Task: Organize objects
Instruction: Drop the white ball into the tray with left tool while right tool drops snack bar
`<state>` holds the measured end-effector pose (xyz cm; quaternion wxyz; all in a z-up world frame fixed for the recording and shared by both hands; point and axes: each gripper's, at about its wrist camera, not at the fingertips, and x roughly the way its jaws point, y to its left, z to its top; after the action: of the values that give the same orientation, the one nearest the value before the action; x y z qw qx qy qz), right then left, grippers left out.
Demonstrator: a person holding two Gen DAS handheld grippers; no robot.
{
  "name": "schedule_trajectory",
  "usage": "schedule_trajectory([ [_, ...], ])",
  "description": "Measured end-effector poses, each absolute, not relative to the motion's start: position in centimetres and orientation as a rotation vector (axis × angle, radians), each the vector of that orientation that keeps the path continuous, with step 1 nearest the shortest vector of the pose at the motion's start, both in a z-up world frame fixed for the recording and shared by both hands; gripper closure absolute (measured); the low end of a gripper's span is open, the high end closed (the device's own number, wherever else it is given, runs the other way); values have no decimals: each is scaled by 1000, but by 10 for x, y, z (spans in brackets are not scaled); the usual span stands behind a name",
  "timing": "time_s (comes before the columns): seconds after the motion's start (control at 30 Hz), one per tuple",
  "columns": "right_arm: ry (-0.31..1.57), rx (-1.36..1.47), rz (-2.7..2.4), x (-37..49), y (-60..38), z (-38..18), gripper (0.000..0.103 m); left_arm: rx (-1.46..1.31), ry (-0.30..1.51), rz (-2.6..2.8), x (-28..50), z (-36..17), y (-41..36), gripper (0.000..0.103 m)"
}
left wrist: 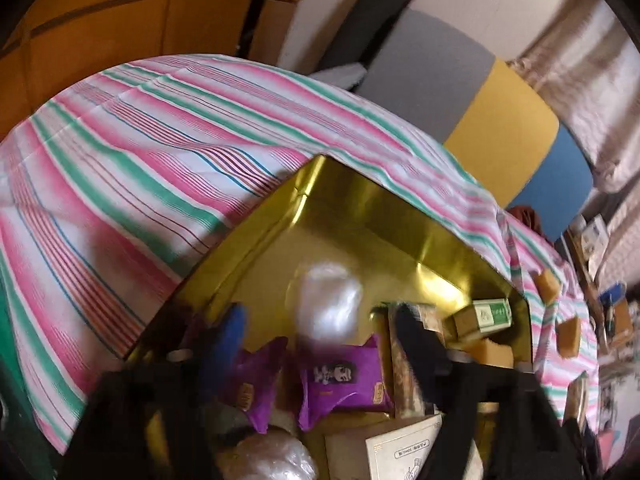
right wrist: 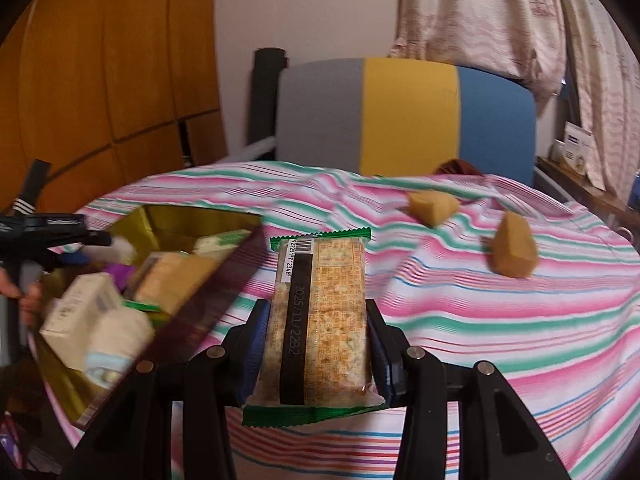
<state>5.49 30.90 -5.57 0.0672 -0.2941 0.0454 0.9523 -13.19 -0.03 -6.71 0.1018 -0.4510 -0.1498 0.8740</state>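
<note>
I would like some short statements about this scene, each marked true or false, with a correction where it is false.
1. The right hand-held gripper is shut on a green-edged snack packet. True.
2. The gold tray holds nothing. False: it holds purple packets, small boxes and a white plastic-wrapped item.
3. The left hand-held gripper grips a purple packet. False: its jaws stand open with nothing pressed between them.
4. Two tan wedge-shaped pieces lie on the striped cloth, outside the tray. True.
5. The cloth is plain blue. False: it has pink, green and white stripes.
</note>
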Motion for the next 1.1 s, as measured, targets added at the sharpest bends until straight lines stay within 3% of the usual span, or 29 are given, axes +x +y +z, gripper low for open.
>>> schedule_trajectory([
  [0.2,120,-905,2964,44,280,-45,57,-1231,-443,2645,-104,-58,-10,5],
  [0.67,46,-1099,3077,-4,233,-39,57,-1133,-323,2641,-33,-59,1,4],
  [1.1,-386,-1452,3023,-120,169,-58,57,-1122,-358,2655,-25,-54,-5,2],
])
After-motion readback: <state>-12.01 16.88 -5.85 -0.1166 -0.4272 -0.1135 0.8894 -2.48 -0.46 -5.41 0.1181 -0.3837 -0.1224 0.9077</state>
